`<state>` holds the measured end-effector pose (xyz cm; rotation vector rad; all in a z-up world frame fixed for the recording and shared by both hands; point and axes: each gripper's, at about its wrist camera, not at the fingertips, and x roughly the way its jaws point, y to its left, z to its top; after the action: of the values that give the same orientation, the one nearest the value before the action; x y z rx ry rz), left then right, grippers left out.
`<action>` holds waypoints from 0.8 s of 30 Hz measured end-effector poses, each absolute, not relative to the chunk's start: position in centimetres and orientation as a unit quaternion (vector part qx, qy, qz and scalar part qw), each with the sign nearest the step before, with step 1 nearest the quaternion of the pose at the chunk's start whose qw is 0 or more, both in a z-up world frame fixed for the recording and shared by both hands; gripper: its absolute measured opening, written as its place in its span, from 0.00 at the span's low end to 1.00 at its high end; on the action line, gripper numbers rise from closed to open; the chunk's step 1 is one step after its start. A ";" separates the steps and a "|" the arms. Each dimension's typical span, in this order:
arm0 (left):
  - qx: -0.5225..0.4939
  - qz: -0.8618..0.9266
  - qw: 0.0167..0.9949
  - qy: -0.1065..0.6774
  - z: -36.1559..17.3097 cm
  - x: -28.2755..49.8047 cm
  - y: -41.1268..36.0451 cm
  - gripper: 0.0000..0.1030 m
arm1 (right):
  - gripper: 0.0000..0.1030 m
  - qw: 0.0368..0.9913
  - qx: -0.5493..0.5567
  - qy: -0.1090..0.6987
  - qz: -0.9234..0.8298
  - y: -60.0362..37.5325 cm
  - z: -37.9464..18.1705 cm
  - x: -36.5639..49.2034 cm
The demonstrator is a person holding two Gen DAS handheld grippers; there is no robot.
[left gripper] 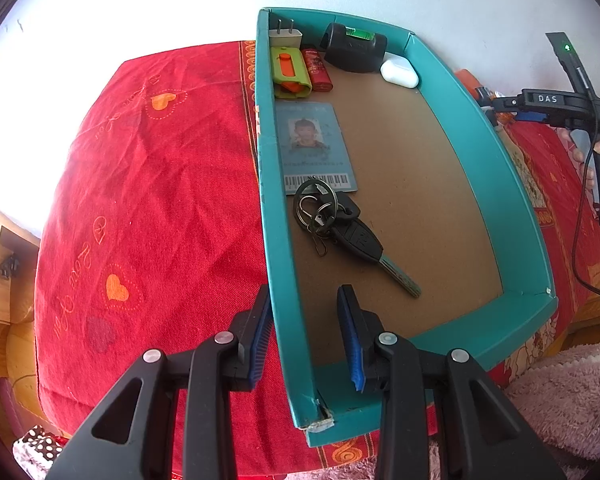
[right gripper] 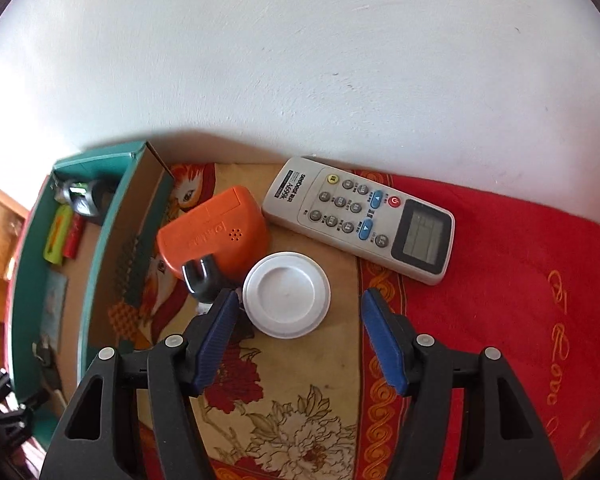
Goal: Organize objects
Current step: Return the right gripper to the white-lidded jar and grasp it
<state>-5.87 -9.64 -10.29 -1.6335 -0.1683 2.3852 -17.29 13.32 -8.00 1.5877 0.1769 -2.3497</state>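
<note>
The left wall of the shallow teal cardboard tray (left gripper: 452,80) is clamped between the pads of the left hand-held gripper (left gripper: 306,334). Inside the tray are seen a black car key on a ring (left gripper: 342,228), a blue photo card (left gripper: 314,146), a green-and-orange cutter (left gripper: 290,74), a white earbud case (left gripper: 400,74) and a black spirit level (left gripper: 354,46). The right hand-held gripper (right gripper: 298,338) is held open – empty – just below a round white plastic lid (right gripper: 286,294) on the red patterned cloth (right gripper: 500,280), beside an orange plastic device (right gripper: 214,232) and a grey remote control (right gripper: 358,218).
</note>
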 end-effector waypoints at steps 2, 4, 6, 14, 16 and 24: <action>-0.560 0.818 0.122 -0.058 -10.3 -5.9 -9.6 0.30 | 0.60 0.146 0.554 0.069 -0.817 13.1 -8.2 -17.5; -0.560 0.818 0.123 -0.058 -10.3 -5.9 -9.6 0.30 | 0.58 0.142 0.557 0.067 -0.815 13.1 -8.5 -17.7; -0.560 0.818 0.123 -0.058 -10.3 -5.9 -9.6 0.30 | 0.52 0.142 0.560 0.065 -0.814 13.2 -8.7 -17.8; -0.559 0.818 0.124 -0.058 -10.3 -5.8 -9.7 0.30 | 0.41 0.141 0.563 0.079 -0.810 13.5 -9.0 -16.7; -0.559 0.818 0.124 -0.057 -10.3 -5.8 -9.7 0.30 | 0.41 0.139 0.567 0.085 -0.807 13.8 -9.0 -15.9; -0.560 0.817 0.125 -0.057 -10.3 -5.8 -9.7 0.30 | 0.41 0.159 0.591 0.086 -0.786 14.2 -9.2 -11.3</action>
<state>-5.81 -9.74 -10.29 -1.6316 -0.1659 2.3813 -11.29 14.18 -9.22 1.6880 0.2468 -2.2474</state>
